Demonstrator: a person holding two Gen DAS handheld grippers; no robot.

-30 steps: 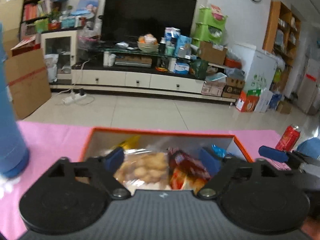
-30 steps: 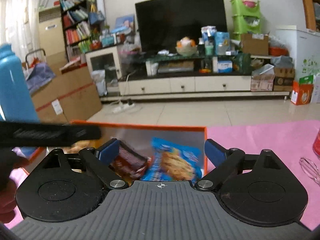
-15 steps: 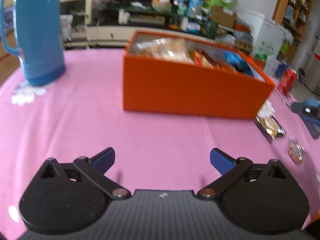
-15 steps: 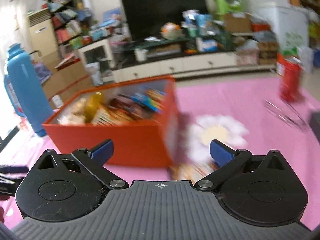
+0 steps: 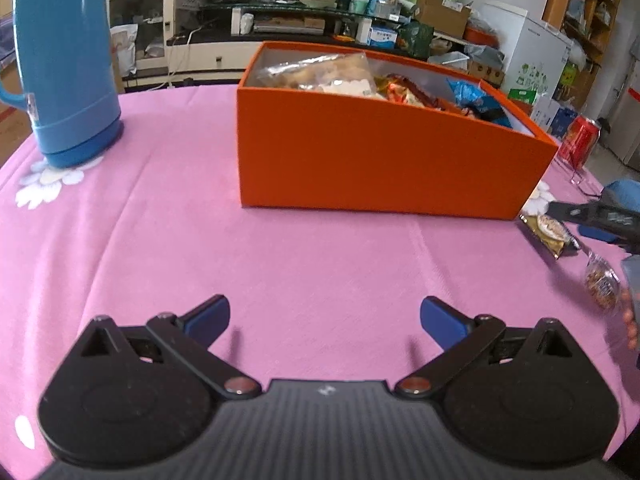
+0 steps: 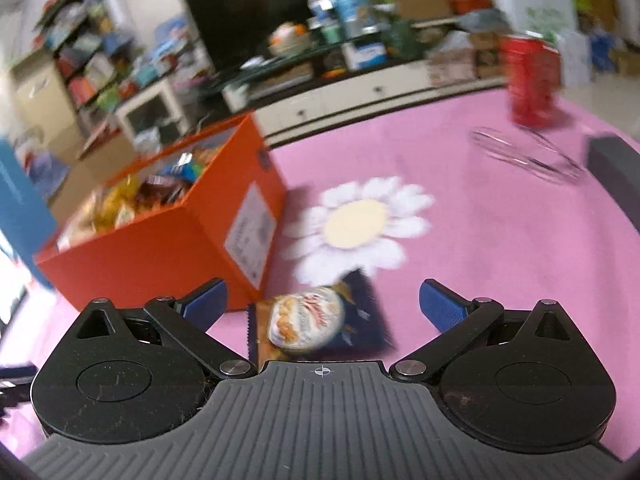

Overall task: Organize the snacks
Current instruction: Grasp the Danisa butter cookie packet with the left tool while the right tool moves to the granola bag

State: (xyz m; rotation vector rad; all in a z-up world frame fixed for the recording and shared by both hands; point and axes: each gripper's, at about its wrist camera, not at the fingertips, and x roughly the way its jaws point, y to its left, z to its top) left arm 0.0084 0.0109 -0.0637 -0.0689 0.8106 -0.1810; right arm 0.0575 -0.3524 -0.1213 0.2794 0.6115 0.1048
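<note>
**Flat cookie packet waits between open jaws beside the snack box**

A dark blue cookie packet [image 6: 320,320] lies flat on the pink-clothed desk [image 6: 480,240], just beside the near corner of the orange box [image 6: 160,248], which is already heaped with snack bags. The right hand-held gripper [image 6: 322,302] hangs over the packet with its jaws spread wide; the packet sits between the two blue pads, close to the gripper body, and neither pad touches it.

The packet looks light, thin and crinkly, with a slick film wrapper. It will likely flex and slide instead of holding its shape, and the biscuits inside could crack under a hard squeeze. The serrated seam at its edge, or a pinch across its short width, seems the safest place to take hold.

The left hand-held gripper [image 5: 324,316] is also wide open and empty, over bare cloth in front of the box's long side. From its view, a second small clear packet [image 5: 602,280] lies further right, near the cookie packet. A blue jug [image 5: 68,64] and a red can [image 6: 530,80] stand well apart from the box.
</note>
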